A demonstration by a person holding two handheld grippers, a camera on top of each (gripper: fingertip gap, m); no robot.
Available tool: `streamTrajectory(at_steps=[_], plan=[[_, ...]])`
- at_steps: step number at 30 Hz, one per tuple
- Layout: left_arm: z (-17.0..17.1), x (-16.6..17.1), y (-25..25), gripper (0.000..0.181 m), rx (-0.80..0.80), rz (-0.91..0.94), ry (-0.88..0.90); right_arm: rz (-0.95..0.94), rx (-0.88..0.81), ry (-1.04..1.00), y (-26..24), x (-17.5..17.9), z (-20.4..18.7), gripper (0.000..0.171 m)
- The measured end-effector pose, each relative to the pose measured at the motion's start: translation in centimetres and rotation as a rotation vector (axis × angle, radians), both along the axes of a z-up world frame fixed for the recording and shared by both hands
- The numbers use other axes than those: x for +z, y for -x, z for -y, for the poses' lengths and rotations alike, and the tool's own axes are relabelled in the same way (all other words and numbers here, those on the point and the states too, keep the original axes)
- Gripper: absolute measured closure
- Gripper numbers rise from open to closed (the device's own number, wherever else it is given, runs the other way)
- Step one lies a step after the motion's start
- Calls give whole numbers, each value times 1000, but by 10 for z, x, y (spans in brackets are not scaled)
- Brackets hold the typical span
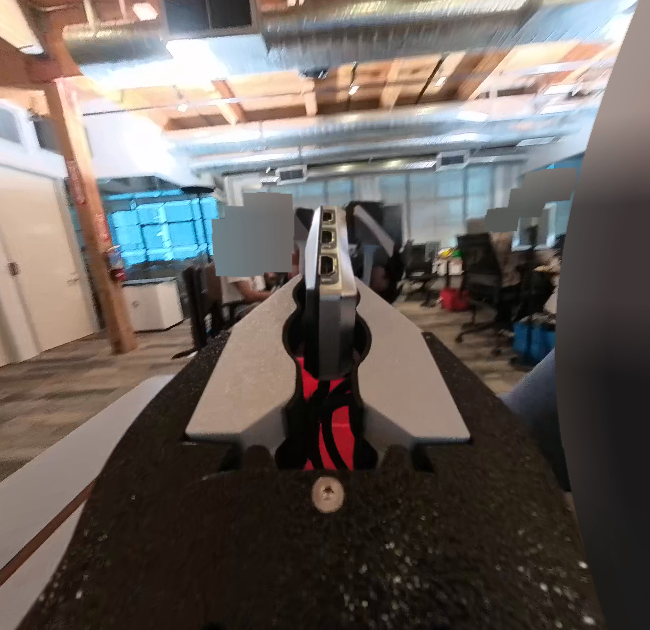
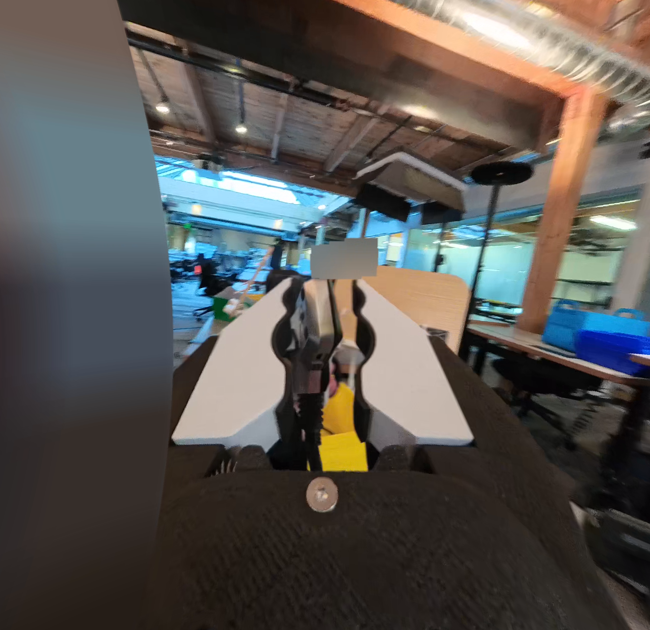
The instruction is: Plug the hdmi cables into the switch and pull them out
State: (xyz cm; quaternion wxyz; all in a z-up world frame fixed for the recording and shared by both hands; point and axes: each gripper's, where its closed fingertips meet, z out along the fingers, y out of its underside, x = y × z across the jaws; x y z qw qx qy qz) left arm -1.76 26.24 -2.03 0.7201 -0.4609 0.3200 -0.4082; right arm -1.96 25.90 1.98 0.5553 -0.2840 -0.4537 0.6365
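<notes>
Switch (image 1: 329, 279): frame centre of left view, clamped edge-on in left gripper (image 1: 327, 289), long axis pointing away along fingers
Ports: three visible, stacked, empty, facing right
Right gripper (image 2: 323, 296): jaws parted, plug (image 2: 313, 338) between them against left finger; grip unclear
Cables (image 1: 325, 412): two or more black, trailing below switch
Nearer: cannot tell

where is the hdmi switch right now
In the left wrist view, the switch stands on edge, centre frame, clamped in the left gripper, ports facing the camera.

One switch (image 1: 329, 296), three ports visible; two claws; one cable plug (image 2: 309, 374).
</notes>
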Motion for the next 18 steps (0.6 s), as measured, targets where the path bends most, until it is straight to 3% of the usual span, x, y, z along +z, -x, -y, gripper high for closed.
streamTrajectory(at_steps=[1,4,8,12,18], plan=[[-4,-3,5,162,48,-43,22,-13,-61,13,-4,3,-11,130],[-13,-8,26,162,220,-151,64,55,-301,125,-17,-4,-62,126],[-14,-6,50,162,407,-239,60,412,-477,290,-11,-61,-109,128],[-18,-6,63,162,508,-270,46,619,-506,238,16,-98,-107,129],[-18,-3,73,162,530,-250,36,815,-559,119,37,-134,-100,139]])
